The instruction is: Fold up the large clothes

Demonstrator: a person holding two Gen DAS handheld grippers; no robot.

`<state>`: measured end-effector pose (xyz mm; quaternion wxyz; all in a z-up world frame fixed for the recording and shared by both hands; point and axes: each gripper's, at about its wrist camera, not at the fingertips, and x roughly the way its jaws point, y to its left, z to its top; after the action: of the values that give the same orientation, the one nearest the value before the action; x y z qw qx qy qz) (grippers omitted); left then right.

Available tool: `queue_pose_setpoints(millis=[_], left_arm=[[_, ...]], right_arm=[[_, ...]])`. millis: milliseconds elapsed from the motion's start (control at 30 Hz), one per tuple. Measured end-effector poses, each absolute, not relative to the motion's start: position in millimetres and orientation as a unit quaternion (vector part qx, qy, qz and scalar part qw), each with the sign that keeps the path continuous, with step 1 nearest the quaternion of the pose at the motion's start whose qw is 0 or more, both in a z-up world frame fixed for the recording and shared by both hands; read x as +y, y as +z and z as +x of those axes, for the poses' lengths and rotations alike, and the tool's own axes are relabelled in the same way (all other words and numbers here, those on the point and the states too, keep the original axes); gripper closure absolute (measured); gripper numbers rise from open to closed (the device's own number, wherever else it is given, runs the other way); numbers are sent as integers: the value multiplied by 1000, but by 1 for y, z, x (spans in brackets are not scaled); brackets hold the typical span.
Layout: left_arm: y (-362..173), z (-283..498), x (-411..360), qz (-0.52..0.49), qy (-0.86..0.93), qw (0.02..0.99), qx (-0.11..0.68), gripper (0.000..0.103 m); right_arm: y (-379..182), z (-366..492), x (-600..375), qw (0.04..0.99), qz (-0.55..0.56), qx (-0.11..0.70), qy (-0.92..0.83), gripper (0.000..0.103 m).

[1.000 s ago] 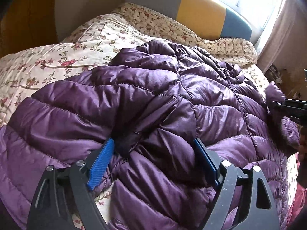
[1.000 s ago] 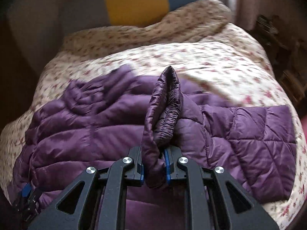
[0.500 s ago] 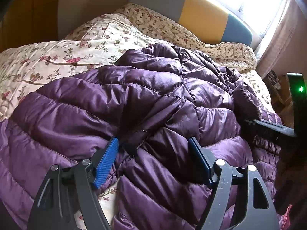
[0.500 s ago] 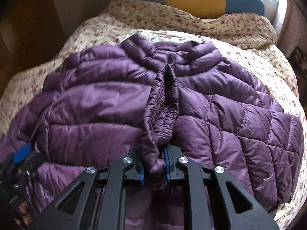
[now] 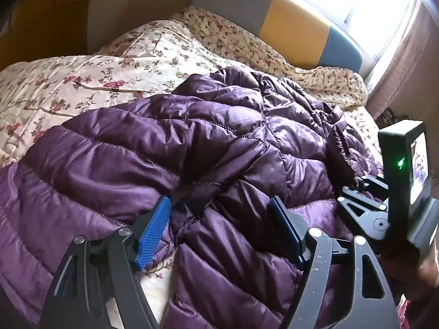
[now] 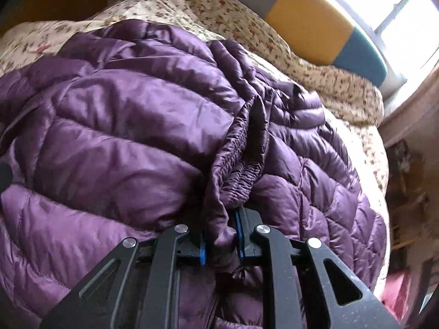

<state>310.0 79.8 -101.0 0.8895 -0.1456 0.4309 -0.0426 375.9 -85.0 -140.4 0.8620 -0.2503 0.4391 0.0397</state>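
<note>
A purple quilted puffer jacket (image 5: 214, 148) lies spread over a floral bedspread (image 5: 90, 82). It also fills the right wrist view (image 6: 115, 137). My left gripper (image 5: 219, 213) is open, its blue pads (image 5: 153, 230) resting on either side of a puffy fold at the jacket's near edge. My right gripper (image 6: 221, 235) is shut on the elastic cuff of a sleeve (image 6: 238, 164) and holds it over the jacket's body. The right gripper also shows at the right edge of the left wrist view (image 5: 365, 200).
A headboard with grey, yellow and blue panels (image 5: 296, 30) stands at the far end. A bright window (image 5: 356, 0) and curtain (image 5: 406, 63) are at the right. The bed's right edge drops to cluttered floor (image 6: 406, 192).
My right gripper has carried the sleeve cuff leftward across the jacket, toward the left gripper. The left gripper has stayed open at the same fold.
</note>
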Motion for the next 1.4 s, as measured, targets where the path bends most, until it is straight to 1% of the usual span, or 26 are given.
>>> queue_pose_setpoints(millis=[100, 167, 200, 233, 300, 333, 400, 500, 733, 833, 867, 933, 1000, 1033, 1133, 1400], left_arm=[[-96, 308, 82, -155, -47, 889, 429, 29], [-90, 307, 83, -159, -51, 890, 425, 29], [-88, 307, 83, -160, -54, 889, 425, 29], [-85, 306, 81, -161, -59, 889, 423, 29], [-78, 307, 76, -161, -69, 891, 418, 29], [-76, 308, 71, -160, -76, 891, 419, 29], [-72, 310, 62, -157, -84, 891, 418, 29], [-68, 317, 43, -158, -100, 886, 424, 29], [-81, 344, -7, -169, -135, 863, 456, 29], [-86, 352, -26, -171, -150, 856, 464, 29], [-88, 356, -34, -164, -151, 856, 466, 35], [-93, 363, -46, -157, -164, 849, 478, 72], [-98, 366, -54, -147, -170, 847, 482, 91], [-98, 365, -54, -147, -173, 850, 476, 95], [-94, 361, -43, -155, -166, 858, 461, 97], [-99, 354, -13, -142, -144, 866, 457, 97]], right_arm=[[-134, 366, -84, 869, -261, 419, 41, 57], [-127, 361, -86, 872, -262, 411, 45, 49], [-122, 356, -88, 874, -270, 401, 44, 36], [-118, 351, -91, 877, -277, 391, 45, 27], [-110, 343, -98, 878, -278, 386, 46, 23], [-108, 338, -108, 878, -273, 389, 48, 15], [-103, 329, -122, 880, -263, 393, 49, 9], [-100, 316, -158, 883, -236, 405, 38, 7], [-95, 312, -250, 892, -158, 423, -28, 6], [-94, 318, -290, 895, -106, 430, -60, 6], [-94, 320, -303, 894, -87, 433, -73, 6], [-95, 326, -324, 894, -53, 437, -88, 6], [-98, 331, -340, 893, -19, 440, -97, 6], [-99, 334, -343, 892, -12, 441, -99, 6], [-103, 342, -342, 893, 6, 441, -87, 6], [-128, 371, -304, 891, -18, 448, -69, 6]])
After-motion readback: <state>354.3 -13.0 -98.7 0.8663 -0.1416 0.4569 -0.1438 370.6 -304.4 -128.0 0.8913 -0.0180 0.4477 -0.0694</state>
